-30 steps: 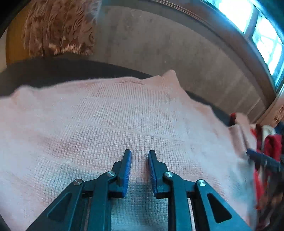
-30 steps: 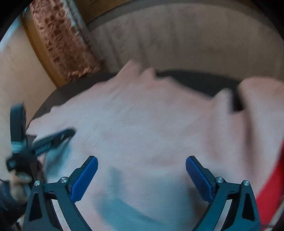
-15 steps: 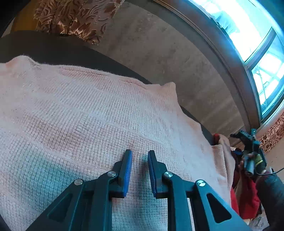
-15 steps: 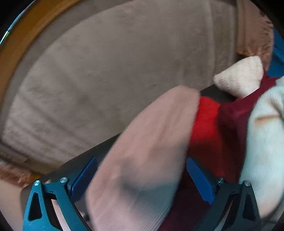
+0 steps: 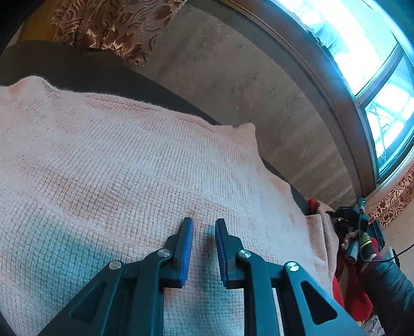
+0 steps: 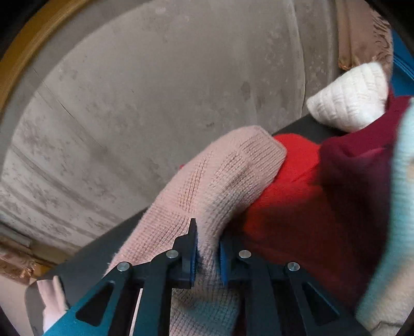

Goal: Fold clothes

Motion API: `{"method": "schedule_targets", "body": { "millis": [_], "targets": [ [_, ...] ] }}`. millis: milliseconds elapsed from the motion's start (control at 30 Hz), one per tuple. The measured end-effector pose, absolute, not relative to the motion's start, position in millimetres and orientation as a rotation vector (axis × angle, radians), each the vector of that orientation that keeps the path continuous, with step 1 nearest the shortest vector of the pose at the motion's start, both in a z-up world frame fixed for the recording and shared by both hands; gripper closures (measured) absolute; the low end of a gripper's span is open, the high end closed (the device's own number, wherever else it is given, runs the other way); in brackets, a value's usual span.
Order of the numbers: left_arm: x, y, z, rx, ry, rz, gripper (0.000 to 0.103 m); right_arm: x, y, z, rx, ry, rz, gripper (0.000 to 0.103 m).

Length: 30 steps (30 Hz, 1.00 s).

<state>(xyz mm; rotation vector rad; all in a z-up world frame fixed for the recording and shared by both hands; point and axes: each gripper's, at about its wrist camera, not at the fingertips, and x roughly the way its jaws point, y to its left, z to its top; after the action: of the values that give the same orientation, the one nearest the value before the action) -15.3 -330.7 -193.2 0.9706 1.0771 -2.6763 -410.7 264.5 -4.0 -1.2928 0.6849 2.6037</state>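
A pale pink knitted sweater (image 5: 129,168) lies spread flat on a dark table (image 5: 85,75). My left gripper (image 5: 204,230) rests over its body, jaws nearly shut with a narrow gap and nothing between them. My right gripper (image 6: 208,240) is shut on the sweater's sleeve (image 6: 220,181), which lies draped over a pile of red clothes (image 6: 297,206). In the left wrist view the right gripper (image 5: 359,232) shows at the far right, by the sleeve's end.
A pile of clothes sits at the table's right: red, dark maroon (image 6: 354,175), a white knit (image 6: 349,98) and a pale fluffy piece (image 6: 398,232). A grey wall (image 5: 245,77) runs behind the table, with a window (image 5: 362,51) and patterned curtains (image 5: 113,23).
My right gripper swung right from the sweater's body to the sleeve and closed on it. My left gripper stayed on the sweater, shifting its view slightly.
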Motion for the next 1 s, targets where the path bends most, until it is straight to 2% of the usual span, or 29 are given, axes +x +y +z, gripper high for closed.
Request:
{"method": "schedule_targets", "body": {
  "millis": [267, 400, 500, 533, 567, 633, 767, 833, 900, 967, 1000],
  "targets": [
    [1.2, -323.4, -190.9, 0.971, 1.081, -2.676, 0.086, -385.1, 215.5, 49.7, -1.221, 0.896, 2.885, 0.09],
    [9.9, -320.0, -189.0, 0.973, 1.085, -2.672, 0.086, -347.0, 134.4, 78.4, -1.321, 0.782, 3.129, 0.09],
    [16.8, -317.9, -187.1, 0.977, 1.095, -2.669, 0.086, -310.3, 62.1, 78.6, -1.477, 0.623, 3.271, 0.085],
    [19.4, -317.2, -186.8, 0.979, 1.099, -2.668, 0.087, -296.2, 42.1, 77.5, -1.51, 0.558, 3.311, 0.074],
    [21.9, -316.5, -186.4, 0.982, 1.102, -2.667, 0.087, -280.5, 25.8, 76.0, -1.523, 0.488, 3.347, 0.058],
    [26.9, -314.9, -185.5, 0.988, 1.106, -2.665, 0.087, -246.4, 0.4, 68.2, -1.521, 0.409, 3.413, 0.04],
    [37.7, -311.9, -183.7, 0.999, 1.125, -2.66, 0.087, -187.4, -7.5, 34.0, -1.569, 0.369, 3.389, 0.033],
    [42.7, -309.9, -181.1, 1.023, 1.131, -2.648, 0.087, -168.6, -3.6, 6.5, -1.629, 0.293, 3.316, 0.033],
    [45.5, -305.5, -174.3, 1.078, 1.101, -2.633, 0.088, -152.5, 4.4, -19.6, -1.638, 0.126, 3.233, 0.033],
    [49.5, -299.6, -165.1, 1.13, 1.113, -2.614, 0.079, -141.0, 10.7, -41.4, -1.617, 0.005, 3.179, 0.032],
    [49.4, -297.6, -163.4, 1.143, 1.152, -2.614, 0.078, -136.8, 14.0, -52.2, -1.605, -0.02, 3.169, 0.03]
  ]
}}
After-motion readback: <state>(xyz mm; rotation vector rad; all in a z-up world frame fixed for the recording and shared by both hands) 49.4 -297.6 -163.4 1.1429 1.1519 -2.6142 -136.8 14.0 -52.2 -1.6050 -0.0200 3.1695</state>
